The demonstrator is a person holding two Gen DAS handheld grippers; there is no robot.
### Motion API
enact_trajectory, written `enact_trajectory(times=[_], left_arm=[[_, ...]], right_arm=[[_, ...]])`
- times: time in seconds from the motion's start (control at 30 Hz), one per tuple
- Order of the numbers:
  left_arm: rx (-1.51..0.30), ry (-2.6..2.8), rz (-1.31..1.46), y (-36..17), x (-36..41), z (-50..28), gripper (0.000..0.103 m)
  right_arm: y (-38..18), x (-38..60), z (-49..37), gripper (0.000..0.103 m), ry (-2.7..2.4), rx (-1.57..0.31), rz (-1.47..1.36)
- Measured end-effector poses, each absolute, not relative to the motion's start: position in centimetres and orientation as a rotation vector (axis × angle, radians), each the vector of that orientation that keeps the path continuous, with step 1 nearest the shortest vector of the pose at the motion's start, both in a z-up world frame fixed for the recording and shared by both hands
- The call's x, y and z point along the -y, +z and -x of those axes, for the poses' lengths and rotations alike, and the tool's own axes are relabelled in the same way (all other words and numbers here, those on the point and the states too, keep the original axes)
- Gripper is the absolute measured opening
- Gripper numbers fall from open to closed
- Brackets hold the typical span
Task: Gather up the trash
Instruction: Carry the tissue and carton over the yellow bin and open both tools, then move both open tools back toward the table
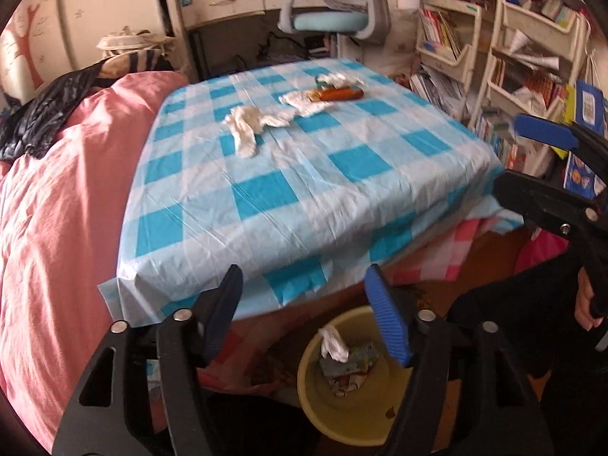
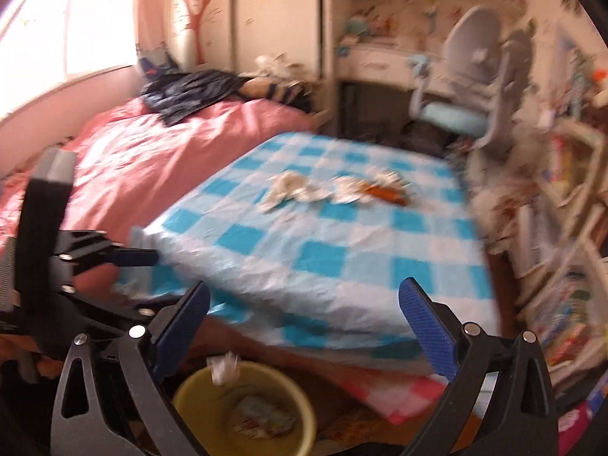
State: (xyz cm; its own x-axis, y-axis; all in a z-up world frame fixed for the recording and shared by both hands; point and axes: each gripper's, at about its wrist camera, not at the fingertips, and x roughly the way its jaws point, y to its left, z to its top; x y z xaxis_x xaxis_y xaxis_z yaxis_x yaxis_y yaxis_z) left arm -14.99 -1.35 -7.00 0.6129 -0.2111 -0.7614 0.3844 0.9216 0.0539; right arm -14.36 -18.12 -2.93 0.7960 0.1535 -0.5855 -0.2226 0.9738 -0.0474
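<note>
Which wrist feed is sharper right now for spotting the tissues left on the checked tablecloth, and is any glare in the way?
Left wrist view: sharper, crumpled white tissues clear on the blue-and-white checked tablecloth, edges bowed by the fisheye. Right wrist view: motion-smeared throughout, tissues mushy, bright window washed out at upper left.

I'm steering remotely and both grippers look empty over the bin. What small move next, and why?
Probably reach the left gripper forward to the nearest crumpled white tissue on the blue-and-white checked tablecloth. Both it and the right gripper stand open with nothing between the fingers, a tissue wad is already at the round yellow plastic bin, and several scraps remain on the table.
</note>
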Motion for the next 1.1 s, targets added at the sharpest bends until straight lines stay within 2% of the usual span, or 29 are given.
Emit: enact_trajectory(times=[0.03, 0.33, 1.1], left_arm=[[-0.829, -0.326, -0.208, -6.8, 1.2, 14.9, 0.073], [-0.738, -0.197, -0.167, -5.7, 0.0, 13.7, 0.082], [-0.699, -0.105, -0.060, -4.9, -1.8, 12.7, 0.090]], right_arm=[[-2.9, 18.1, 14.7, 0.095, 0.177, -0.590, 0.130], [-3.7, 16.8, 13.7, 0.095, 0.277, -0.637, 0.165], [-4.0, 16.5, 13.5, 0.095, 0.275, -0.665, 0.142]])
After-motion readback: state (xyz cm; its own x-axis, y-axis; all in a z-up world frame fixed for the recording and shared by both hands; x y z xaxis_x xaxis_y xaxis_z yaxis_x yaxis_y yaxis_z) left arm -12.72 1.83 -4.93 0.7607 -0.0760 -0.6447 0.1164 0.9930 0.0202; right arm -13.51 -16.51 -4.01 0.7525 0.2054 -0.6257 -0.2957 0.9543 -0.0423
